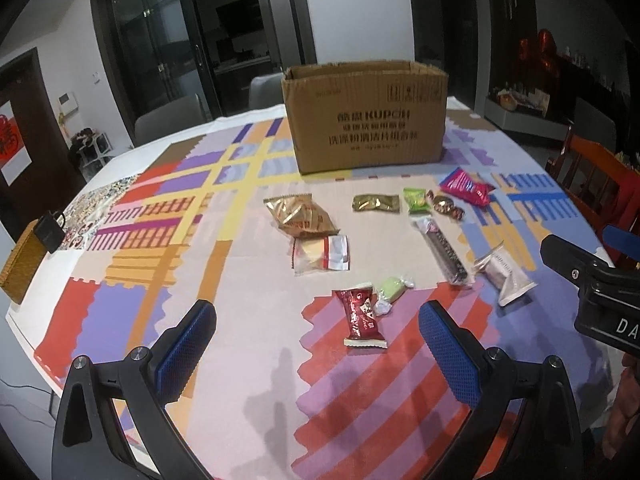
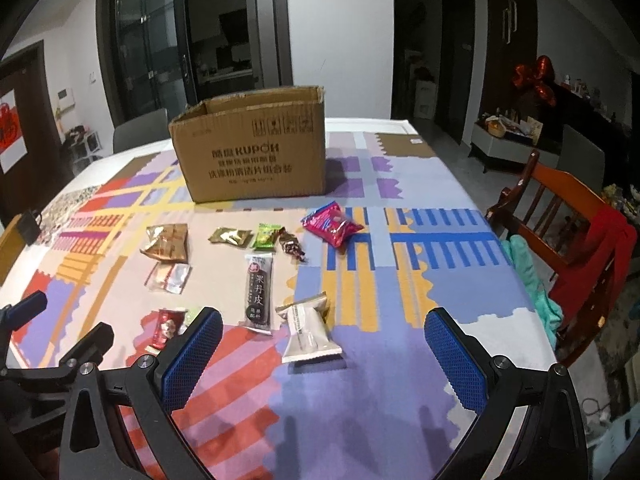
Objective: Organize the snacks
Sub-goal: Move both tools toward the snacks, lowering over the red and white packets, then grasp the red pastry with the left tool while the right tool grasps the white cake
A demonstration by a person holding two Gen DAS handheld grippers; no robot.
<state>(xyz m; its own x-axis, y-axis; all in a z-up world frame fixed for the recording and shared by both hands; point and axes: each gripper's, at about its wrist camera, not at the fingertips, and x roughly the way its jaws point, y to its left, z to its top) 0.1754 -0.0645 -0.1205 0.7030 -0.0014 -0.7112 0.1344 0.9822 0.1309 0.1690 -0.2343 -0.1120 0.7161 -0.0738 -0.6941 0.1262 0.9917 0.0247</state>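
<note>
An open cardboard box (image 1: 366,116) (image 2: 252,146) stands at the far side of the table. Several wrapped snacks lie in front of it: a gold bag (image 1: 298,216), a clear-wrapped biscuit (image 1: 320,254), a red candy (image 1: 360,318), a long black bar (image 2: 258,288), a white packet (image 2: 308,330) and a pink bag (image 2: 330,226). My left gripper (image 1: 318,344) is open and empty, just short of the red candy. My right gripper (image 2: 324,352) is open and empty, its fingers either side of the white packet's near end.
The table wears a colourful patchwork cloth (image 2: 400,280). A wooden chair (image 2: 560,216) with red cloth stands at the right edge. A wicker basket (image 1: 22,264) and a black box sit at the left edge. The right gripper's body (image 1: 592,280) shows at the left view's right side.
</note>
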